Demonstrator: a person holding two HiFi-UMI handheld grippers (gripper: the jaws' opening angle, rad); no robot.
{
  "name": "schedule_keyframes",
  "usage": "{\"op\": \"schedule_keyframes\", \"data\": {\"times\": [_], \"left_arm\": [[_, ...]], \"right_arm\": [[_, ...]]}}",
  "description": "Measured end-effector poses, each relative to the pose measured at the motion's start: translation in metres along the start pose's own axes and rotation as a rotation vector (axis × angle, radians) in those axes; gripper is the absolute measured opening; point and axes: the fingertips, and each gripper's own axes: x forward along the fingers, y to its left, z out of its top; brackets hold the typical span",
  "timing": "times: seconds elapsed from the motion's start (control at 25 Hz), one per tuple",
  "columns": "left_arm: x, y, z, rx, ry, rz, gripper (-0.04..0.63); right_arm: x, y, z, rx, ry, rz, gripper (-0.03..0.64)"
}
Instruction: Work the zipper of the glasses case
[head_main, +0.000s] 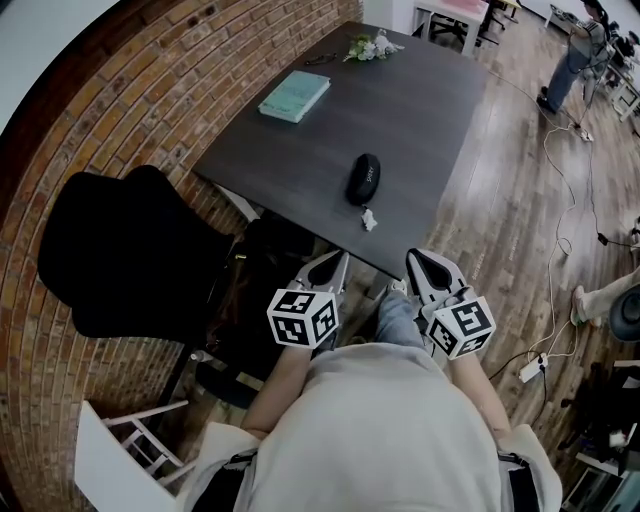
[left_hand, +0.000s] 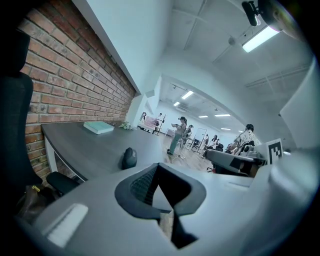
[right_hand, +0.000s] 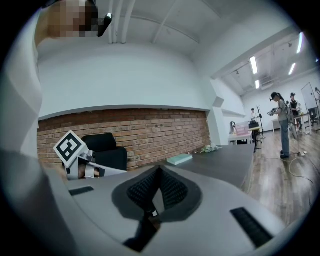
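The black glasses case (head_main: 363, 178) lies zipped on the dark grey table (head_main: 430, 120), close to the near edge, with a small white scrap (head_main: 369, 219) just in front of it. In the left gripper view the glasses case (left_hand: 129, 157) sits ahead and slightly left of the jaws. My left gripper (head_main: 333, 266) and right gripper (head_main: 428, 262) are held side by side close to my body, short of the table's edge and well apart from the case. Both are shut with nothing between them, as the left gripper (left_hand: 158, 168) and right gripper (right_hand: 159, 172) views show.
A teal book (head_main: 294, 96) and a sprig of flowers (head_main: 372, 46) lie at the table's far end. A black office chair (head_main: 130, 250) stands left by the brick wall, with a white chair (head_main: 120, 450) lower left. Cables (head_main: 560, 250) trail over the wooden floor on the right; a person (head_main: 570, 65) stands far off.
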Motion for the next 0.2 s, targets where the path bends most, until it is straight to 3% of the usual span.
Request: {"op": "schedule_keyframes", "data": {"times": [0.2], "left_arm": [[0.0016, 0.0027, 0.0005, 0.0, -0.001, -0.001, 0.011]], "right_arm": [[0.0035, -0.0001, 0.0, -0.002, -0.007, 0.004, 0.002]]}}
